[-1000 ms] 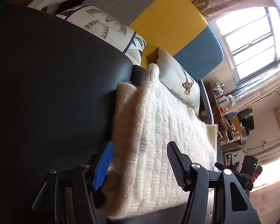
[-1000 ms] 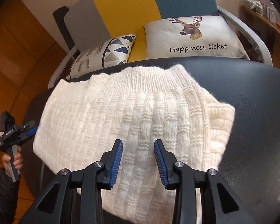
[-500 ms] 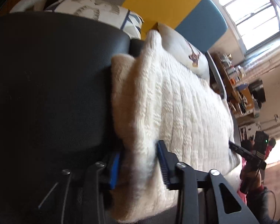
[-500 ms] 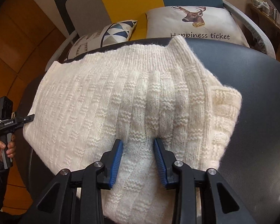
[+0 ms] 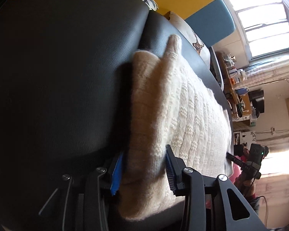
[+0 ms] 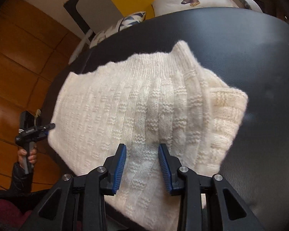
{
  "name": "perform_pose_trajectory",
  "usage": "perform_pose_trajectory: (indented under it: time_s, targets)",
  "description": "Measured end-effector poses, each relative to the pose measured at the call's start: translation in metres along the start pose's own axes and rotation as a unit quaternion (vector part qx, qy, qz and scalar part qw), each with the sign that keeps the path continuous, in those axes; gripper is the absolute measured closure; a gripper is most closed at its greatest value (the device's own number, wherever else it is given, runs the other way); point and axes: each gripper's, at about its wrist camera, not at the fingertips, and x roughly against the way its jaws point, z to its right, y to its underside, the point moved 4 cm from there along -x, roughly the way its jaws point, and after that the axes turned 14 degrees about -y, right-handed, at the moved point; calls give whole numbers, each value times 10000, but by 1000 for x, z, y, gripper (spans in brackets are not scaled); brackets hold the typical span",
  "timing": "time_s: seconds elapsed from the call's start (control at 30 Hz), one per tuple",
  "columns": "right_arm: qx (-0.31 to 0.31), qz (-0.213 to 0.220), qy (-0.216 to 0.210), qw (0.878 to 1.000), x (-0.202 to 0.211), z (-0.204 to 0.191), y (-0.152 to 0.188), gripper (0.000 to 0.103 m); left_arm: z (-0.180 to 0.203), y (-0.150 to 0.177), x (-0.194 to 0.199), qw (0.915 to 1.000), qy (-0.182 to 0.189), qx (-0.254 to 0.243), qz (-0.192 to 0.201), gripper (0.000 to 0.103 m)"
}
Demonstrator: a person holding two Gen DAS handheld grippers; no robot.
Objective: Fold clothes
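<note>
Sweater pinched from both ends

Left gripper, wide apart a second ago, now clamps the sweater; right gripper grips it too. Cream ribbed knit, folded, bunched, lies on the black cushion.

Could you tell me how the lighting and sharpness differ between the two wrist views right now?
Left wrist view: the window is blown out, the black leather surface falls into deep shadow, and the white knit sweater looks soft near the left gripper. Right wrist view: light is more even, knit texture is visible on the sweater, with slight blur around the right gripper and fisheye bending at the edges.
</note>
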Motion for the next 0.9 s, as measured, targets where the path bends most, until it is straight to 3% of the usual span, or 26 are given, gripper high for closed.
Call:
perform_pose_trajectory:
  time_s: [0.07,0.13,0.23,0.3,0.37,0.53,0.67,0.8,0.9]
  targets:
    - [-259,369,-523,9976,33,4,11,68,-5,4,16,9995,-208,132,211,58]
    - [-415,711,-591,9949,64,17,23,68,-4,4,35,9979,-351,220,500,57]
    - [-816,711,-1196,9869,84,39,49,66,22,8,56,9948,-427,-85,920,55]
    - [-920,638,-1624,9804,86,46,66,66,58,14,55,9941,-137,-532,939,50]
    - [-984,658,-1823,9761,79,52,73,66,108,24,42,9882,-9,-1267,862,50]
    - [-1074,563,-2486,9610,58,61,66,66,229,56,-9,9606,402,-2741,203,50]
    - [-1022,16,-2725,9567,36,60,56,65,295,88,-38,9348,507,-3510,-194,50]
    - [-722,-968,-3099,9431,16,43,54,65,329,95,-55,9157,545,-3958,-427,50]
    - [-310,-2072,-2765,9379,1,26,63,65,342,106,-65,8995,626,-4271,-671,50]
